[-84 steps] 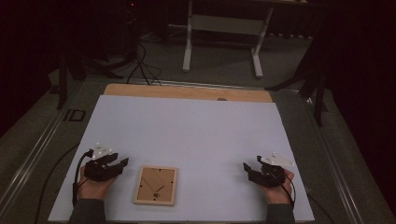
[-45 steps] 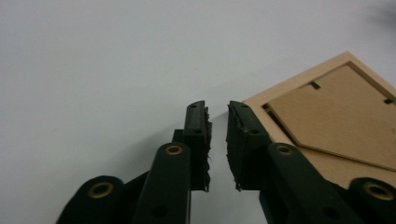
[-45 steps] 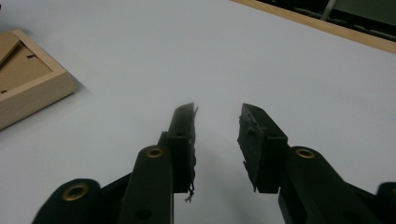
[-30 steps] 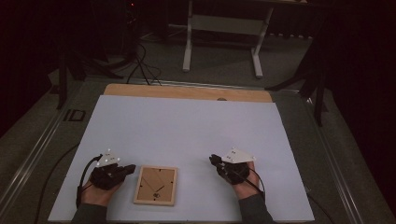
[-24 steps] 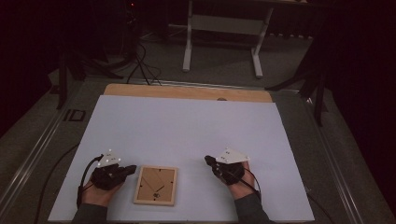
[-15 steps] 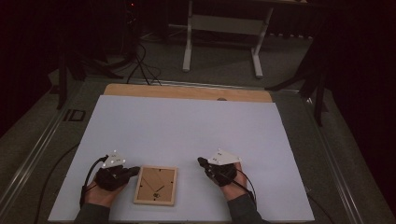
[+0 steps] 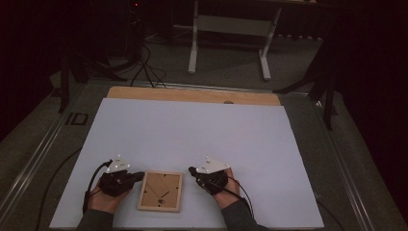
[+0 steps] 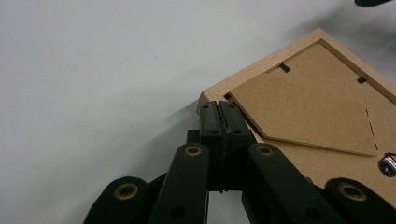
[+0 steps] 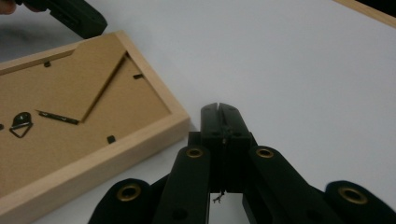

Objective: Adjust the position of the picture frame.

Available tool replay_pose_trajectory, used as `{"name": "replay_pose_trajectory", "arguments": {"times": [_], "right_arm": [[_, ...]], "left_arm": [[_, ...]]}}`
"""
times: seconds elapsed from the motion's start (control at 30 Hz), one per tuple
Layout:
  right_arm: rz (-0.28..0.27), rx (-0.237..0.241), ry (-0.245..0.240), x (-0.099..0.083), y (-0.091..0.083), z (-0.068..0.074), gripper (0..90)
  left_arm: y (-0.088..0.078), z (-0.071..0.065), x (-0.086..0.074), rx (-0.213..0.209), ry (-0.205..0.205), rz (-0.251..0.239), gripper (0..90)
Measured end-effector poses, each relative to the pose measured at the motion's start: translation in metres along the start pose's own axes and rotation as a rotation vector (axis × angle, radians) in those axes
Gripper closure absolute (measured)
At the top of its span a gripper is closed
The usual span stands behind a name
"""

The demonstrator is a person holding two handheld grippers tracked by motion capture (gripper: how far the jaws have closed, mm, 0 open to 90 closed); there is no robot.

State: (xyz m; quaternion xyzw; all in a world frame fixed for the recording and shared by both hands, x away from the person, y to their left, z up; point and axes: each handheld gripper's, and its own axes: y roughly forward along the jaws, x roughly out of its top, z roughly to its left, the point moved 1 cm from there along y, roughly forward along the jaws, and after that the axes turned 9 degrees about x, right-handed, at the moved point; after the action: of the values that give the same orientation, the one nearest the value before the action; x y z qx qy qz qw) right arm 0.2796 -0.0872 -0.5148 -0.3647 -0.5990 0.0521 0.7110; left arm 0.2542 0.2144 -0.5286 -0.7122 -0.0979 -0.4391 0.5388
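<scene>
My left gripper (image 7: 136, 175) was pressed shut, its tips at the near-left corner of the wooden picture frame (image 7: 160, 190), which lay face down near the front edge of the white table (image 7: 192, 134). Just right of the frame, my right gripper (image 7: 192, 170) was also closed, gripping nothing.

The worktop (image 7: 192, 134) carries a pale white sheet, with a strip of bare wood (image 7: 192, 95) showing along its far edge. Beyond it, on the grey floor (image 7: 231, 72), stands a white metal stand (image 7: 230, 33) on two legs. Black cables (image 7: 144, 67) trail over the floor to the left of that stand. Dark stand legs (image 7: 322, 82) slant down at the far right.
</scene>
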Motion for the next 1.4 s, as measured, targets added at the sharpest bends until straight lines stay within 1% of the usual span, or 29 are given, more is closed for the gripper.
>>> {"name": "replay_pose_trajectory", "arguments": {"times": [0.1, 0.3, 0.53, 0.67, 0.77, 0.83, 0.93, 1.1, 1.23, 1.3, 1.4], "right_arm": [[0.002, 0.006, 0.003, 0.001, 0.003, 0.002, 89.7], [0.015, 0.027, -0.014, 0.005, 0.015, 0.010, 89.7], [0.022, 0.048, -0.021, 0.010, 0.026, 0.016, 89.7], [0.034, 0.063, -0.034, 0.013, 0.033, 0.021, 89.7], [0.042, 0.066, -0.043, 0.013, 0.036, 0.021, 89.7], [0.054, 0.077, -0.041, 0.013, 0.040, 0.022, 89.7], [0.058, 0.081, -0.037, 0.013, 0.041, 0.022, 89.7], [0.065, 0.074, -0.045, 0.014, 0.042, 0.021, 89.8], [0.079, 0.067, -0.064, 0.016, 0.042, 0.020, 89.8], [0.084, 0.056, -0.077, 0.017, 0.043, 0.019, 89.8], [0.081, 0.046, -0.072, 0.017, 0.044, 0.016, 89.8]], "left_arm": [[0.000, 0.000, 0.000, 0.000, 0.001, 0.000, 89.5], [0.000, 0.000, 0.000, 0.003, 0.005, -0.003, 89.5], [-0.001, 0.001, 0.001, 0.007, -0.003, -0.016, 89.5], [-0.002, 0.001, 0.001, 0.010, -0.002, -0.019, 89.5], [-0.002, 0.002, 0.001, 0.011, -0.002, -0.023, 89.5], [-0.002, 0.002, 0.001, 0.012, -0.002, -0.023, 89.5], [-0.002, 0.001, 0.002, 0.011, 0.000, -0.023, 89.5], [-0.001, 0.001, 0.002, 0.011, 0.003, -0.022, 89.5], [0.000, 0.000, 0.002, 0.010, 0.009, -0.022, 89.5], [0.001, 0.000, 0.003, 0.010, 0.010, -0.021, 89.5], [0.004, -0.001, 0.006, 0.013, 0.011, -0.027, 89.5]]}}
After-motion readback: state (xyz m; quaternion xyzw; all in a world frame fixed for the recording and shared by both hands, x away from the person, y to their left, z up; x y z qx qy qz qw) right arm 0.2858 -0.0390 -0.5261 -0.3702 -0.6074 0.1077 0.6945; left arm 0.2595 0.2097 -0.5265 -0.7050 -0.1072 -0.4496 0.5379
